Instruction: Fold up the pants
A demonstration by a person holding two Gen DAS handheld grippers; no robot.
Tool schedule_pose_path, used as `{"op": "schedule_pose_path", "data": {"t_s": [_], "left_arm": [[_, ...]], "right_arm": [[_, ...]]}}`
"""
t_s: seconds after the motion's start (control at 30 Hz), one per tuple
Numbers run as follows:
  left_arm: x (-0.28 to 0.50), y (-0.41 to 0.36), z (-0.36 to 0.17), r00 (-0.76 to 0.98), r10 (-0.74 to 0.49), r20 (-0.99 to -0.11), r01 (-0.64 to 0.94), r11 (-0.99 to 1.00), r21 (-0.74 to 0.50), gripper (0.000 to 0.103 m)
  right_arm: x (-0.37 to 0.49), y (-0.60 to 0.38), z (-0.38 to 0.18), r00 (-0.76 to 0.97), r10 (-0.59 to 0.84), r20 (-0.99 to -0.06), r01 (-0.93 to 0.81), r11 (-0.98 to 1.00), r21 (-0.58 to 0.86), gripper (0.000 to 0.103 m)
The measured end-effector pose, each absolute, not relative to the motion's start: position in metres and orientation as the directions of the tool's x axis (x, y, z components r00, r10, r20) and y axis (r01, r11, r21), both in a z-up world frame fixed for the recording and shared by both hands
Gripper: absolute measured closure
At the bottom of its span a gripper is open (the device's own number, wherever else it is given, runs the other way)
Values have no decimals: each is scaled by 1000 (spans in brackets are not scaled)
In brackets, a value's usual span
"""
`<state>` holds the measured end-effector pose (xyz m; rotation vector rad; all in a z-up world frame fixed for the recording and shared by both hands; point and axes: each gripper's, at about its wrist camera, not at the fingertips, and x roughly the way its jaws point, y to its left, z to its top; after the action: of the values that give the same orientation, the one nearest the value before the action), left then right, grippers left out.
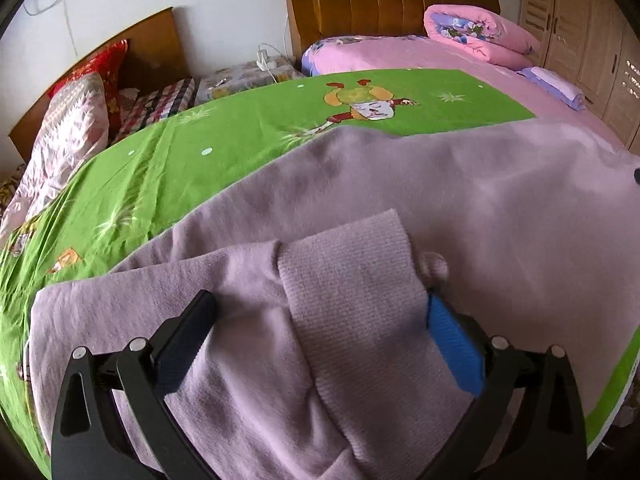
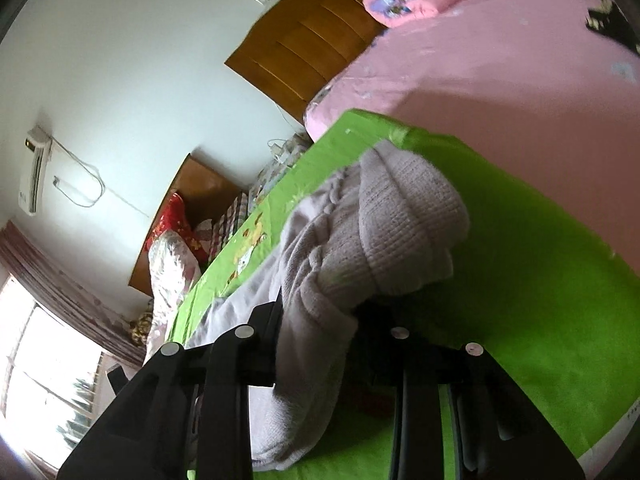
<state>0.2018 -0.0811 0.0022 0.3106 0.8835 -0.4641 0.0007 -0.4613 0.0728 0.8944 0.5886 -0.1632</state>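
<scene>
1. The lilac knit pants [image 1: 440, 208] lay on the green sheet [image 1: 200, 160] of the bed, w/ one fold begun.
2. Left hand-held gripper [image 1: 320, 320] pinched a ribbed cuff [image 1: 352, 280].
3. Right hand-held gripper [image 2: 316, 320] pinched the other cuff [image 2: 400, 216], lifted.
4. Left to do, I judge: lay cuffs over, then fold again.

The pants [image 1: 440, 200] ran off the right edge of the left wrist view, and their near end dropped out of sight under the bottom edge. Cloth covered most of the left gripper's [image 1: 320, 332] fingers; only one blue pad [image 1: 456, 344] showed. In the right wrist view the ribbed cuff [image 2: 404, 220] hid the right gripper's [image 2: 316, 312] fingertips, so the pads could not be seen. The sheet [image 2: 540, 280] there was blurred. A dark thing [image 2: 604, 20] on the pink bed [image 2: 500, 72] was too blurred to name.
</scene>
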Motion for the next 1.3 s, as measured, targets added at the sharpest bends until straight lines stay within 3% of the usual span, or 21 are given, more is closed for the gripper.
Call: {"op": "schedule_pose_path", "data": {"t_s": [0.47, 0.53, 0.63, 0.7, 0.77, 0.9, 1.0, 1.07, 1.17, 1.3], "left_arm": [[201, -66, 11, 537, -349, -768, 510, 860, -34, 1], [195, -41, 29, 572, -431, -698, 482, 865, -139, 1], [182, 32, 67, 649, -558, -517, 419, 829, -370, 2], [177, 80, 80, 699, -547, -461, 348, 823, -449, 2], [173, 133, 83, 741, -487, -461, 246, 837, -489, 2], [158, 196, 77, 766, -426, -481, 136, 839, -527, 2], [145, 213, 67, 732, -481, -482, 147, 803, -578, 2], [141, 214, 59, 690, -546, -475, 172, 762, -624, 2], [143, 203, 46, 594, -650, -475, 207, 693, -691, 2], [158, 179, 40, 465, -773, -431, 257, 584, -770, 2]], "right_arm": [[23, -409, 125, 822, 2, -570, 370, 759, 536, 73], [32, -388, 141, 827, 3, -562, 329, 808, 488, 73], [51, -339, 173, 845, 34, -533, 210, 896, 391, 73], [67, -290, 191, 853, 84, -515, 88, 950, 301, 73], [83, -231, 198, 843, 129, -522, -35, 982, 187, 73], [101, -116, 172, 775, 227, -590, -309, 950, -40, 73], [109, -53, 121, 668, 266, -695, -469, 875, -116, 73], [109, -24, 80, 595, 209, -776, -540, 819, -194, 72], [92, -12, 61, 668, 144, -730, -543, 765, -347, 70], [92, -13, 63, 682, 146, -716, -554, 742, -377, 66]]}}
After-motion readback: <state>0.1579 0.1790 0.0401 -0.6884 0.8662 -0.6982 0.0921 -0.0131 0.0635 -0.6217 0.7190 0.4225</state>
